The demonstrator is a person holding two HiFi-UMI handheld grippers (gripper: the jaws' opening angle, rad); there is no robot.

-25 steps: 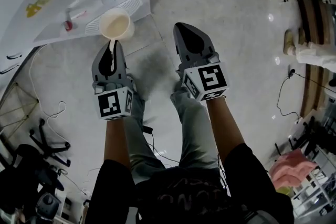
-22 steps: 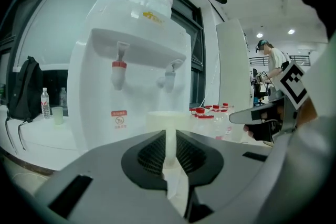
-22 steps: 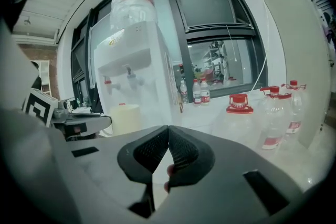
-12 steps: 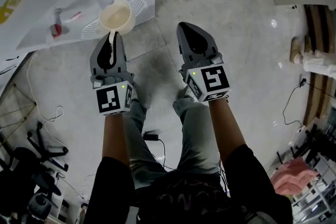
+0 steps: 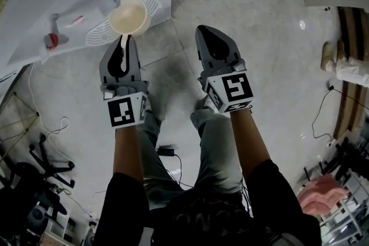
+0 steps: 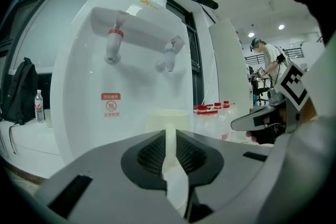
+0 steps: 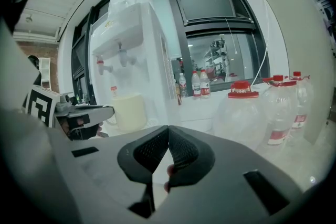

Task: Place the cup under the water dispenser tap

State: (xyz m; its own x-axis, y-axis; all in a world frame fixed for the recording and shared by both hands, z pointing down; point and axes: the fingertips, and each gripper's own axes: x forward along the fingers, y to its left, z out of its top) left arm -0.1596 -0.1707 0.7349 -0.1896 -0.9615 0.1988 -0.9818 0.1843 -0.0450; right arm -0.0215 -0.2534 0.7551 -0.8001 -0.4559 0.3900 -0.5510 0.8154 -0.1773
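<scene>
Two claws before a white water dispenser (image 6: 79,128) | red front label (image 6: 111,105), print unreadable | cup (image 5: 129,15) clamped by its handle in left claw (image 5: 123,38), further over drip grille (image 5: 98,31) than a second ago | right claw (image 5: 203,29) closed together, empty

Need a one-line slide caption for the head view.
Left gripper holds a cream cup by its handle above the water dispenser's drip grille; right gripper hangs shut and empty.
</scene>
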